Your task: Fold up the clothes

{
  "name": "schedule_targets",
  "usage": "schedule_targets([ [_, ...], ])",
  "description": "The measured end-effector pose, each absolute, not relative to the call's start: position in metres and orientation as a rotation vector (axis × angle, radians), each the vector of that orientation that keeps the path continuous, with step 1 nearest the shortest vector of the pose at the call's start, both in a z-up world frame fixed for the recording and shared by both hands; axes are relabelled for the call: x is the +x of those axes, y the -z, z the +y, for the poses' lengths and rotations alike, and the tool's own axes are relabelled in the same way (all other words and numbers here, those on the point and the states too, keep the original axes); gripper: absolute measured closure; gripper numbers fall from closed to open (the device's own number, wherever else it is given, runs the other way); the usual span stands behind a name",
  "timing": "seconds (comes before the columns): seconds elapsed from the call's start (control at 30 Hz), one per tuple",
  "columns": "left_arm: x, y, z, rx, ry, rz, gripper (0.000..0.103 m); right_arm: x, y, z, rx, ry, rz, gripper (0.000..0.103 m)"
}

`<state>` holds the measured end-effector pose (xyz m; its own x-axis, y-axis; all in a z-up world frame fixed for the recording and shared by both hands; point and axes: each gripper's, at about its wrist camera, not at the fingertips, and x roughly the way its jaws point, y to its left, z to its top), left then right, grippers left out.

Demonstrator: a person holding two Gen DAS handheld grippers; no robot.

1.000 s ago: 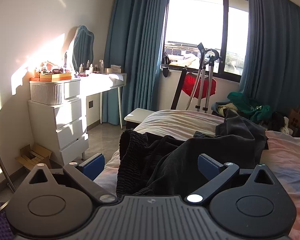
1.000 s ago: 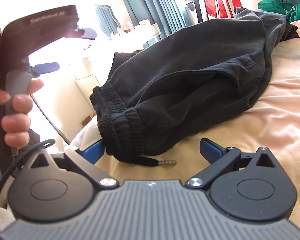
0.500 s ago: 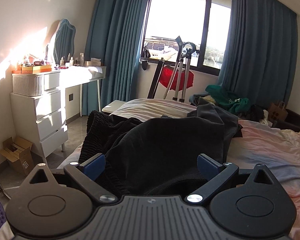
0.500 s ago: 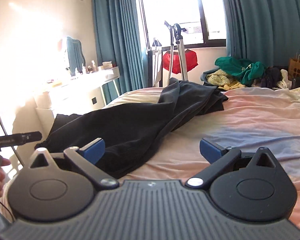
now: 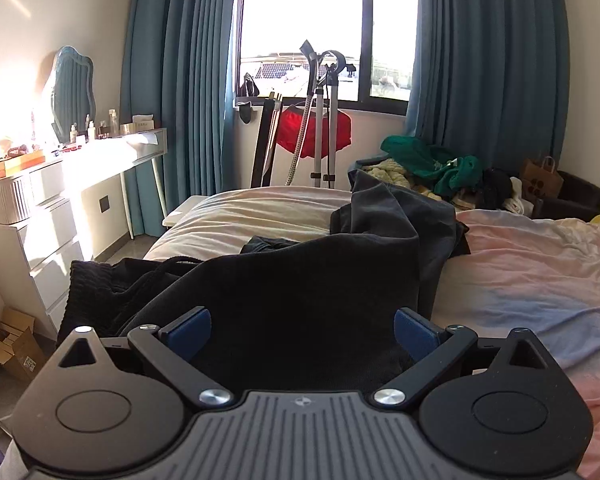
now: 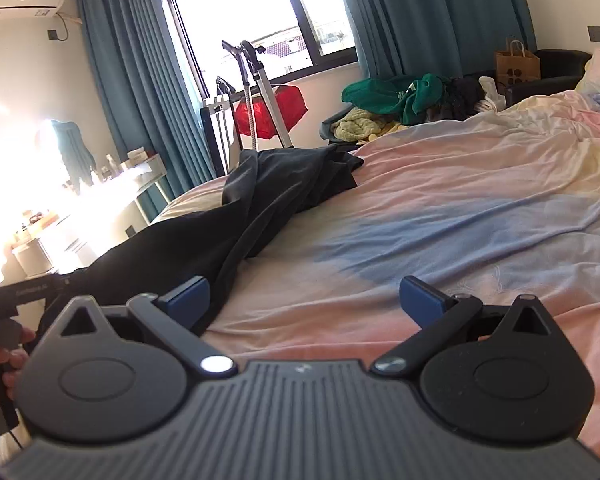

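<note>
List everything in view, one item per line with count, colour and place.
trousers: one pair, dark grey, lying along the bed's left side
bed sheet: one, pink, blue and cream, covering the bed
curtains: two, teal, flanking the window
red garment: one, hanging below the window
clothes pile: green, yellow and dark, beyond the bed
paper bag: one, brown, by the far wall
dressing table: one, white, left wall, holding bottles
mirror: one, blue frame, on the table
cardboard box: one, on the floor, left
left tool: open, over the trousers
right tool: open, over the sheet
hand: one, gripping the left tool's handle
</note>
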<state>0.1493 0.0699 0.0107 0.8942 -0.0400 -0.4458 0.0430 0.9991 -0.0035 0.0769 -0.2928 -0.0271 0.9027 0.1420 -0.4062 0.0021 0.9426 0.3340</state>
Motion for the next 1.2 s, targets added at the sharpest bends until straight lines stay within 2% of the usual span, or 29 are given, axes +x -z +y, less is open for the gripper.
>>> schedule_targets([
  [0.3,0.320,0.005,-0.002,0.074,0.053,0.433,0.005,0.108,0.051,-0.317,0.425,-0.024,0.499,0.000],
  [0.43,0.387,0.028,-0.032,0.144,0.033,0.465,0.010,0.120,0.062,-0.320,0.436,0.035,0.504,0.000],
  [0.53,0.423,0.049,-0.042,0.144,0.020,0.494,0.020,0.126,0.068,-0.323,0.443,0.046,0.488,0.000],
  [0.6,0.438,0.061,-0.048,0.168,0.034,0.531,0.046,0.132,0.074,-0.325,0.439,0.054,0.493,0.000],
  [0.67,0.446,0.069,-0.055,0.197,0.062,0.564,0.103,0.140,0.081,-0.327,0.452,0.057,0.508,0.000],
  [0.83,0.431,0.057,-0.069,0.211,0.159,0.521,0.103,0.154,0.094,-0.329,0.495,0.045,0.553,0.000],
  [1.1,0.382,0.037,-0.070,0.220,0.200,0.468,0.101,0.130,0.079,-0.322,0.512,0.010,0.542,0.000],
  [1.2,0.367,0.038,-0.057,0.199,0.139,0.479,0.079,0.116,0.072,-0.320,0.509,0.003,0.538,0.000],
])
